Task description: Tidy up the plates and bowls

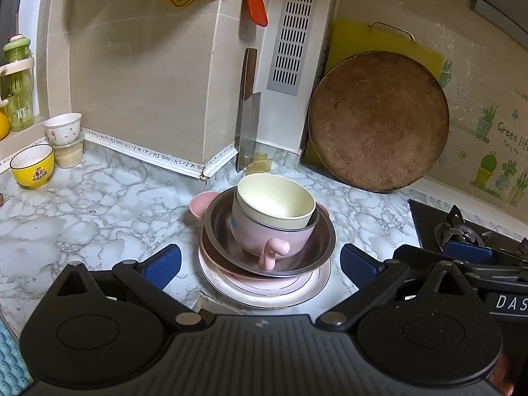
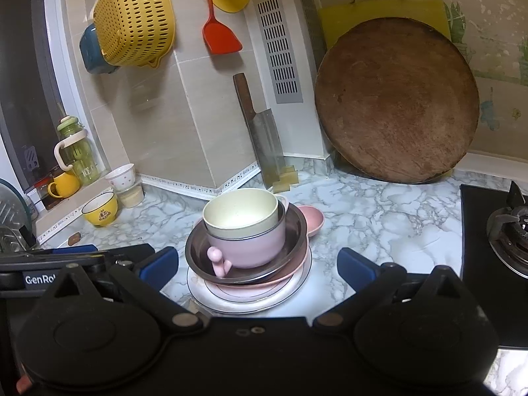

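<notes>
Cream bowl (image 1: 275, 201) sits in the pink mug (image 1: 264, 234) atop the steel bowl (image 1: 316, 247) and plates (image 1: 264, 290) mid-counter, so with both your left gripper (image 1: 260, 265) and right gripper (image 2: 257, 265) spread and empty, handle that stack from the top down, steadying the lower dishes.

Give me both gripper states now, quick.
Left gripper: open, holding nothing, facing the stack of dishes.
Right gripper: open, holding nothing, facing the same stack.

Cup (image 1: 275, 206) in mug (image 1: 264, 232), in metal bowl (image 1: 316, 247), on plates (image 1: 264, 292); cleaver (image 1: 248, 132) behind; chopping board (image 1: 378, 122) right
</notes>
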A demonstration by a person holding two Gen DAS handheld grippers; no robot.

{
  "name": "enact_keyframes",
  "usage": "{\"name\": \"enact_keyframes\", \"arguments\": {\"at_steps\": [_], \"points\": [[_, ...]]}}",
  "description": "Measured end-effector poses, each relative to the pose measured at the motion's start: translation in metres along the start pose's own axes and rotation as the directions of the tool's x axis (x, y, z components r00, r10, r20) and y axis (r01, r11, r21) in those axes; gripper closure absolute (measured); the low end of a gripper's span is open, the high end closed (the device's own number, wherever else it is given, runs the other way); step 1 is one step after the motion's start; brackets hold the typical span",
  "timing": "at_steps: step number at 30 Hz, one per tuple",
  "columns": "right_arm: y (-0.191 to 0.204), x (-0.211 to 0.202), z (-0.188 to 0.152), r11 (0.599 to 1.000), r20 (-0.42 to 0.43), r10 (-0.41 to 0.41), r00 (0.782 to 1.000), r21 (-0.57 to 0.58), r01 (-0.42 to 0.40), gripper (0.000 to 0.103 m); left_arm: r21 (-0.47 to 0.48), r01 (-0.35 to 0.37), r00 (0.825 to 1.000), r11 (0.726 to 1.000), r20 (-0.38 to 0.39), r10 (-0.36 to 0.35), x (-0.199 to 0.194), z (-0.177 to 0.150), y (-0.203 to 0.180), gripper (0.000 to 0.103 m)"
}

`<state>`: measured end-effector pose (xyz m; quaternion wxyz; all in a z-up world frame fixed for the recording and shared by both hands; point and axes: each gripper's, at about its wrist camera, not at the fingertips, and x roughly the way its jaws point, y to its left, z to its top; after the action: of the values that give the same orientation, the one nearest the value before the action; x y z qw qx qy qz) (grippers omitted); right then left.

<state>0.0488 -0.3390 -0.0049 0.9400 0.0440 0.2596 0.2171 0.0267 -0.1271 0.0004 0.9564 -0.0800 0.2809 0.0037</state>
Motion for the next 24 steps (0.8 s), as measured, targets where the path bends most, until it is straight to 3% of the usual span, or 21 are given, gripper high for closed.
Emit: {"name": "enact_keyframes", "arguments": {"at_steps": [24], "points": [[0.0031, 0.0069, -0.0002, 1.000, -0.013, 0.020, 1.000, 0.006, -0.020, 0.000, -0.003, -0.014, 1.000, 1.000, -0.015, 0.014, 0.0055, -0.0007, 0.0055, 0.000]]}}
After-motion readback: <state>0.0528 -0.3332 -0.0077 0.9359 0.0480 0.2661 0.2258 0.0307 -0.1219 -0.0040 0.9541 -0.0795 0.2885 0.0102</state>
